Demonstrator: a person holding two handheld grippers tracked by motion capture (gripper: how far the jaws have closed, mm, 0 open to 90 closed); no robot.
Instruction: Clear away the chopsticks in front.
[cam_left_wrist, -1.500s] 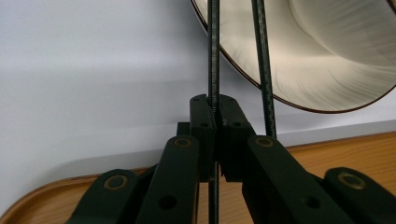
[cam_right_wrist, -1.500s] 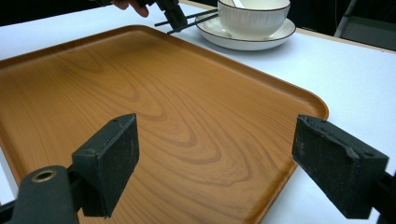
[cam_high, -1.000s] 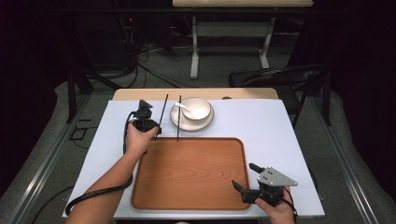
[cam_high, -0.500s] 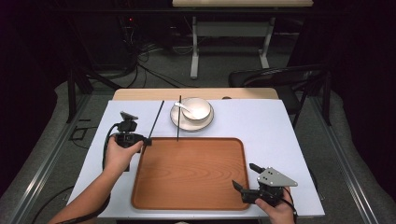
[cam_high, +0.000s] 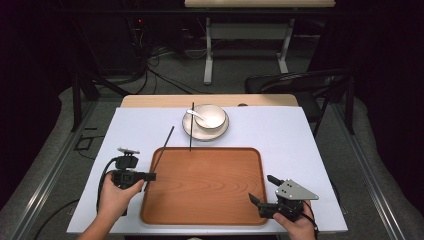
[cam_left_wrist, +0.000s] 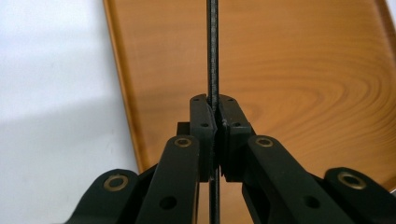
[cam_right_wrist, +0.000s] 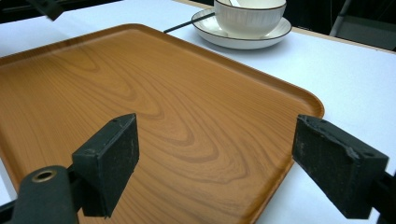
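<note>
1. While the left hand (cam_high: 114, 196) rests at the near-left of the worktop (cam_high: 280, 135), just beside the left rim of the wooden tray (cam_high: 205, 186), its forearm enters from the bottom edge and the wrist is level, so that the left tongs (cam_high: 148, 176) point right toward the tray.
2. Left tongs are clenched on a black chopstick (cam_high: 161, 156). In the left gripper view the pads (cam_left_wrist: 203, 122) press on the stick from both sides, and the stick (cam_left_wrist: 213, 51) runs straight ahead over the tray surface (cam_left_wrist: 299, 70).
3. From the grip point, the held chopstick slants up and away across the tray's far-left corner, its far end lying over the white worktop.
4. A second chopstick (cam_high: 191, 126) lies nearly straight front to back, its far end beside the plate (cam_high: 222, 131) and its near end at the tray's far rim.
5. On the plate, beyond the tray, stands a white bowl (cam_high: 210, 116) with a spoon (cam_high: 196, 115) in it.
6. Right hand (cam_high: 295, 226) sits at the near-right corner of the tray, gripping its tool low at the worktop edge.
7. Right tongs (cam_high: 264, 189) are released: in the right gripper view both pads stand wide apart with nothing between them, over the tray's corner (cam_right_wrist: 299, 100).
</note>
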